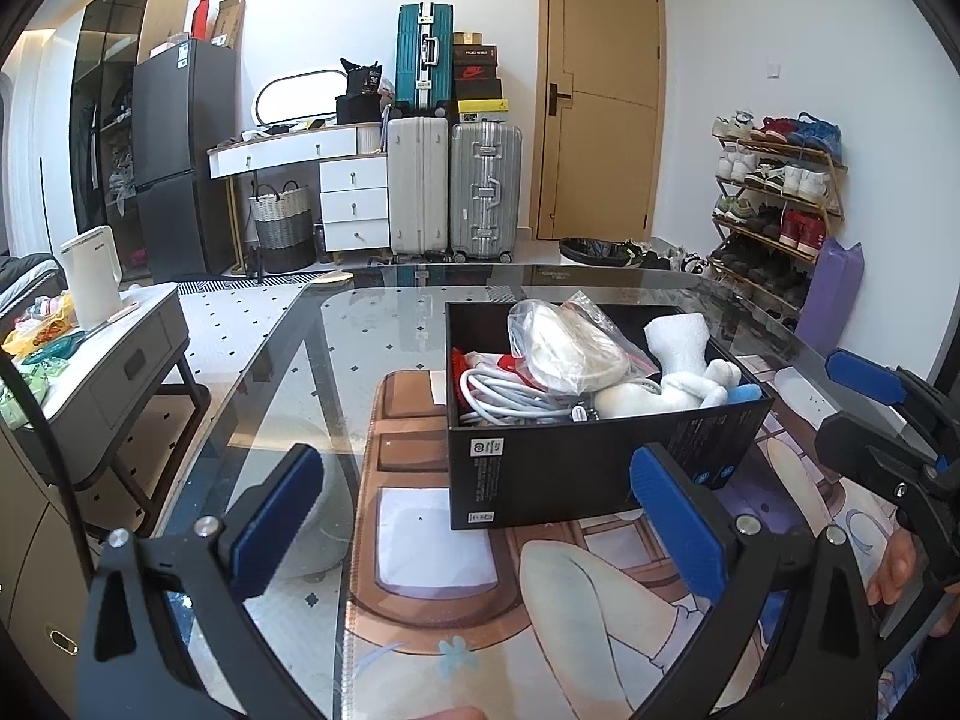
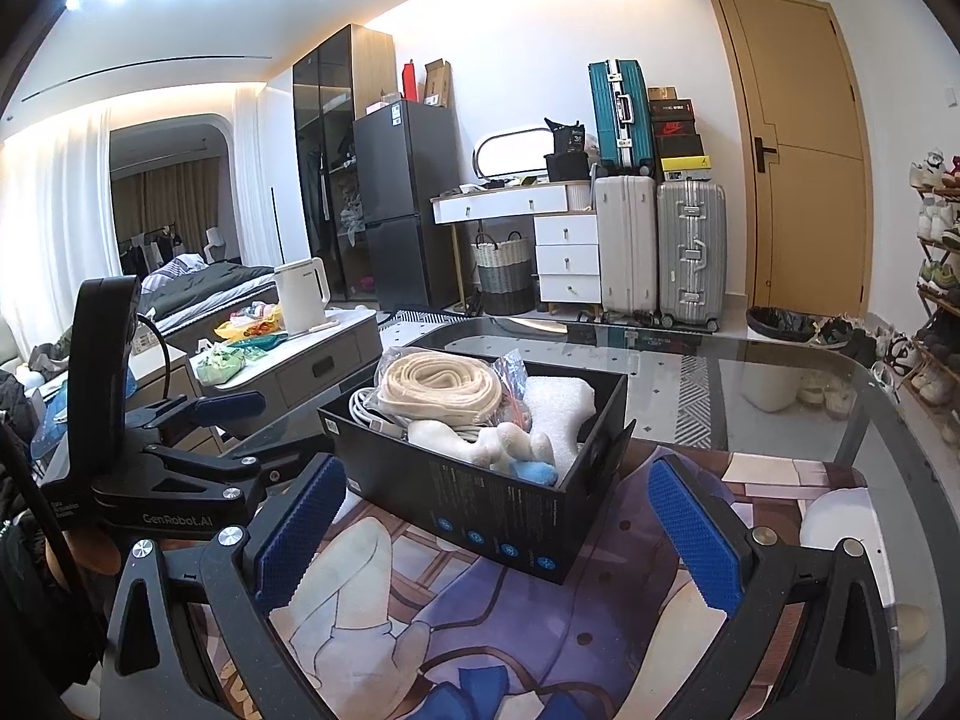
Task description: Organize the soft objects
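Sitting on the illustrated desk mat (image 1: pixel 420 546), the open black cardboard box (image 1: pixel 576 468) is seen packed with white plush toys (image 1: pixel 678 384) and a bagged cream cord (image 2: pixel 438 381); both the left gripper (image 1: pixel 480 516) and right gripper (image 2: pixel 492 534) are held spread, empty, just before it.

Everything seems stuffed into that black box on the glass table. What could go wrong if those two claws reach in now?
The plastic bag sits heaped above the rim of the black box, so a nudge might tip it out. The white cable is coiled against the plush toy, so pulling one could drag the other. The box rests on a printed mat over the glass table; the open left gripper or right gripper might push it sliding.
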Motion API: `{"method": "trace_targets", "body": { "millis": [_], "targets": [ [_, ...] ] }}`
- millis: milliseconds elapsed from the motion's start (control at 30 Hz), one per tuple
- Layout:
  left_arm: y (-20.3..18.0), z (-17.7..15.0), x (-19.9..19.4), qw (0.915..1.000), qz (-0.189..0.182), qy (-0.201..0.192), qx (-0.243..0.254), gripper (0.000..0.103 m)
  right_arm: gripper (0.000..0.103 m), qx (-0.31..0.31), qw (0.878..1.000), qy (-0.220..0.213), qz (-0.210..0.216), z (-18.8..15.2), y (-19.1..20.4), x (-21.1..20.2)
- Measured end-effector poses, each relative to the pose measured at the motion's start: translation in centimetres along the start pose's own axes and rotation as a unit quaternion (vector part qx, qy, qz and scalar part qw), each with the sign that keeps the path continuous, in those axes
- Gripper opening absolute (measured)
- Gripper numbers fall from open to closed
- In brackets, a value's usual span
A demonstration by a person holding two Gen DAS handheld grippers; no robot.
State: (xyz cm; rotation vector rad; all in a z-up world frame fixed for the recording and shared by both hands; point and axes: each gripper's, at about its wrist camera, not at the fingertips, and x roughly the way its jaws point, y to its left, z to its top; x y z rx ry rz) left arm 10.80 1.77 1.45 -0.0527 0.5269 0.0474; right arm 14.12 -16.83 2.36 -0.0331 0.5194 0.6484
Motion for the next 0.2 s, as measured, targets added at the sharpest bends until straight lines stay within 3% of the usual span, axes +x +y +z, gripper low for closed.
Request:
{"method": "trace_targets", "body": {
  "millis": [200],
  "targets": [
    [-0.25,-0.11,-0.24,1.0000,0.000,-0.007,0.002,0.103,0.102,0.000,1.000,0.000,-0.001,-0.07,0.09,-0.02]
  ]
}}
